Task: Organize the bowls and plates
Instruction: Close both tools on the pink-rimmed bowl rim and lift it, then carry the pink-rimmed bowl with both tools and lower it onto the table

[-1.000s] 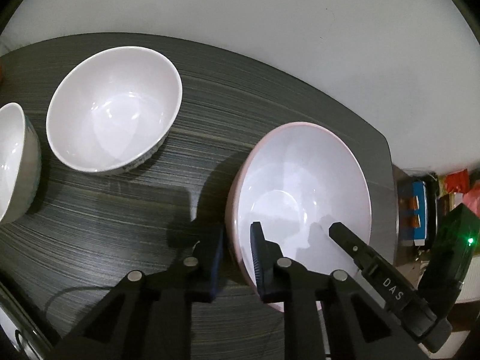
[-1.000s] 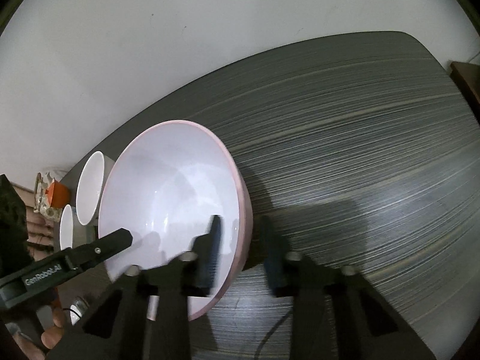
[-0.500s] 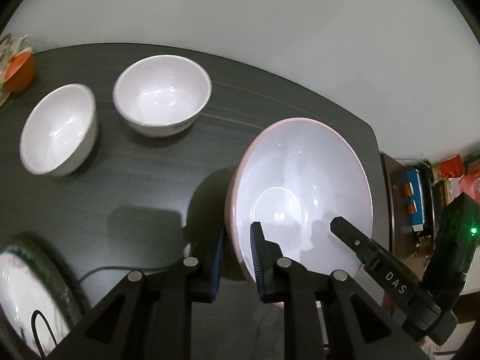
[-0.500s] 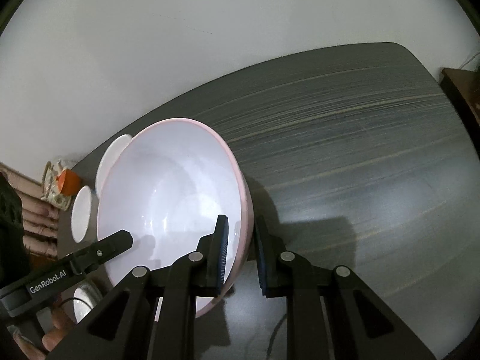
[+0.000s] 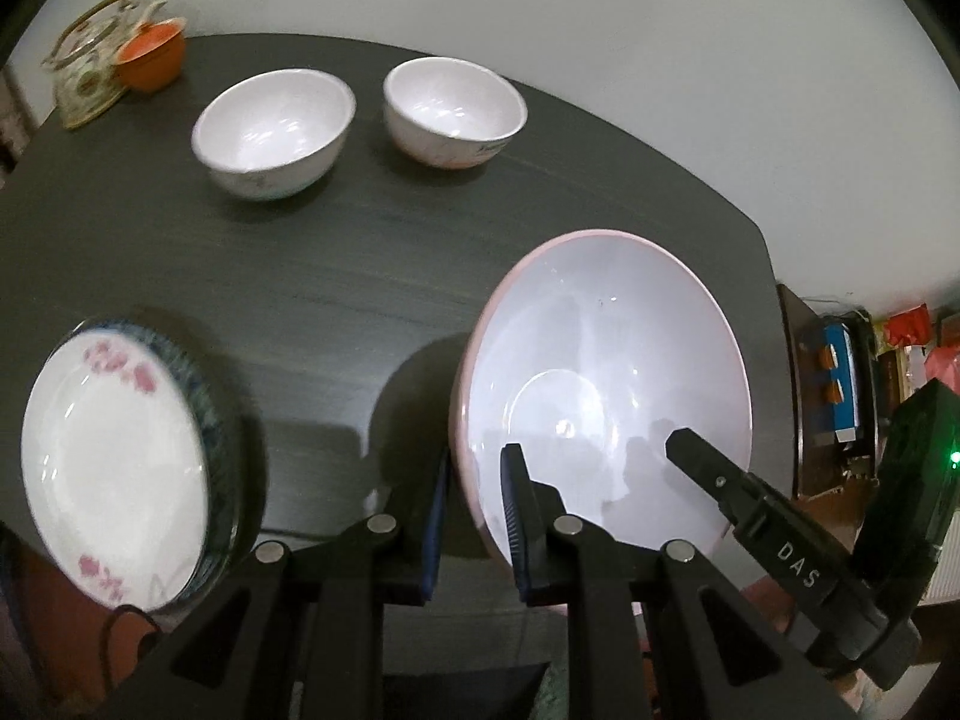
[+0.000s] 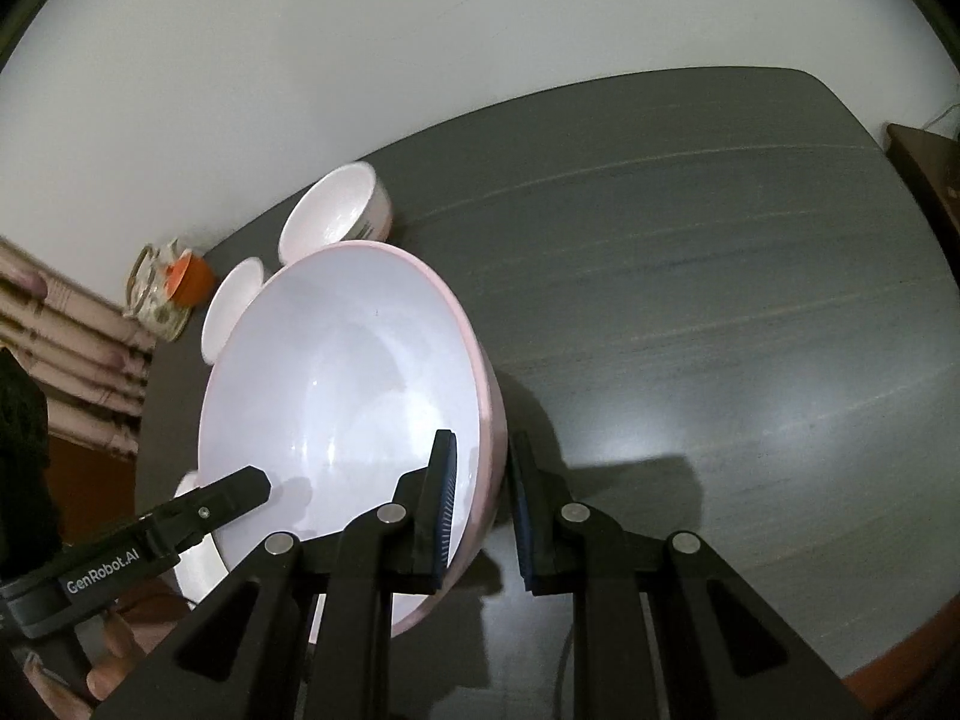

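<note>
A large white bowl with a pink rim (image 5: 600, 384) hangs tilted above the dark table (image 5: 336, 276), carried by both grippers. My left gripper (image 5: 477, 516) is shut on its left rim, one finger inside and one outside. My right gripper (image 6: 483, 492) is shut on the opposite rim of the same bowl (image 6: 348, 408). Two small white bowls (image 5: 273, 132) (image 5: 453, 111) stand side by side at the far edge. A white plate with pink flowers (image 5: 114, 468) lies on a blue-rimmed plate at the near left.
A glass teapot (image 5: 84, 78) and an orange cup (image 5: 150, 60) sit at the far left corner. The right half of the table (image 6: 720, 300) is bare dark wood grain. A shelf with coloured boxes (image 5: 840, 378) stands past the table's right end.
Both grippers have carried the large bowl upward and back from the small bowls, which now look farther off. The flowered plate, teapot and orange cup have come into view.
</note>
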Tool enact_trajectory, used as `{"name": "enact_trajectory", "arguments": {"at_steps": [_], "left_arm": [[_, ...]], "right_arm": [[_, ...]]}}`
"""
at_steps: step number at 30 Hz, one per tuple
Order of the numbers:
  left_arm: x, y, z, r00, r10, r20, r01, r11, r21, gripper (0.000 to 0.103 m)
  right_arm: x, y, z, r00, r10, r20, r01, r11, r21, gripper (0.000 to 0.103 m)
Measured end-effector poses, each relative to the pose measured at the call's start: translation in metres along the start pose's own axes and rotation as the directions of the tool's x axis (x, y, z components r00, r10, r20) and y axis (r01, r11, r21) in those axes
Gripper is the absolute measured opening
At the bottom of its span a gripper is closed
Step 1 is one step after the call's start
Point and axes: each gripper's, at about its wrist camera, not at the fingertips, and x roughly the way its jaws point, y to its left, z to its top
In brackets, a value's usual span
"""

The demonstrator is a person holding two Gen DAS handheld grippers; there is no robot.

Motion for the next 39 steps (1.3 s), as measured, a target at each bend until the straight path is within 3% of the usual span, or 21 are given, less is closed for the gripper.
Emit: {"name": "enact_trajectory", "arguments": {"at_steps": [7, 16, 26, 39], "left_arm": [[-0.005, 0.025, -0.03, 1.0, 0.019, -0.018, -0.019, 1.0, -0.019, 0.018], [0.005, 0.039, -0.044, 0.998, 0.042, -0.05, -0.044, 0.999, -0.026, 0.018], [0.02, 0.048, -0.053, 0.994, 0.054, -0.09, -0.057, 0.998, -0.029, 0.018], [0.016, 0.056, -0.054, 0.995, 0.055, -0.082, -0.058, 0.998, -0.037, 0.018]], "right_arm": [[0.001, 0.015, -0.041, 0.999, 0.013, -0.044, -0.013, 1.0, -0.011, 0.018], [0.011, 0.023, -0.079, 0.994, 0.0, -0.11, -0.003, 0.999, -0.034, 0.02], [0.019, 0.021, -0.094, 0.99, -0.019, -0.137, 0.015, 0.999, -0.036, 0.02], [0.035, 0.027, -0.097, 0.986, -0.016, -0.164, 0.01, 0.999, -0.039, 0.021]]}}
